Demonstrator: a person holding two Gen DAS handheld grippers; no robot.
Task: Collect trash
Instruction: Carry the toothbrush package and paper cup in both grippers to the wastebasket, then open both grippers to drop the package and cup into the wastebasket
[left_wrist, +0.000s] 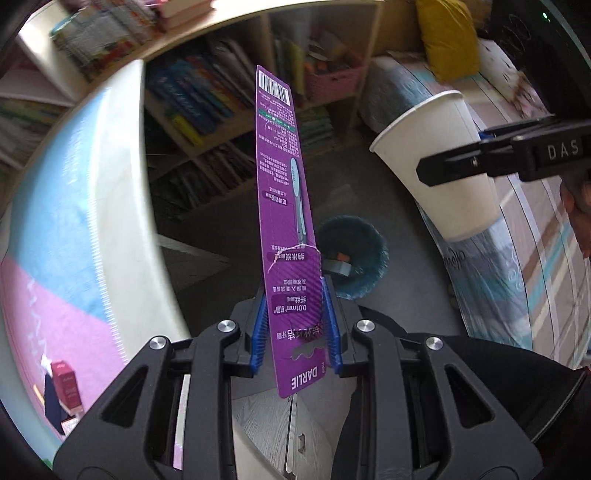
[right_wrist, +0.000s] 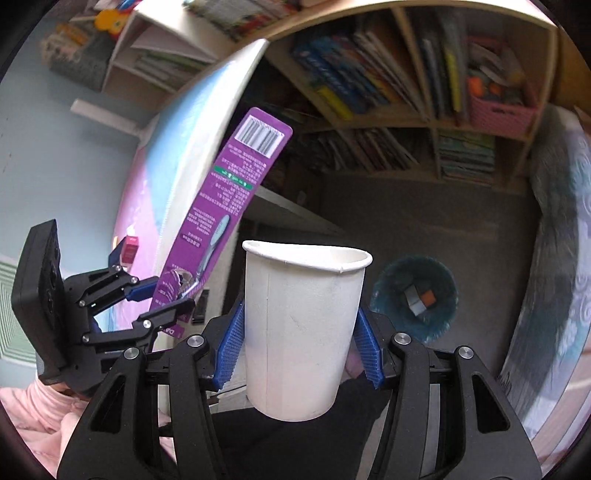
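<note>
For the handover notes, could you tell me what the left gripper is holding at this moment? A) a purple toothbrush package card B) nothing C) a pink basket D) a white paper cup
A: the left gripper is clamped on the purple toothbrush package card, while the white paper cup sits in the right gripper.

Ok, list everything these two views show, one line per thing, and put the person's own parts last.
Toothbrush card: one, purple, torn, clamped upright in the left claw.
Paper cup: one, white, gripped in the right claw.
Trash bin: one, teal, on the grey floor, scraps inside.
Bookshelf: one, pale wood, full of books, behind the bin.
Basket: one, pink, on a shelf.
Table: one, blue, pink and white top, left side.
Small box: one, red, on the table.
Cushion: one, yellow, top right of the left view.
Sleeve: one, pink, behind the left claw.
Left claw: shut on the card.
Right claw: shut on the cup.
</note>
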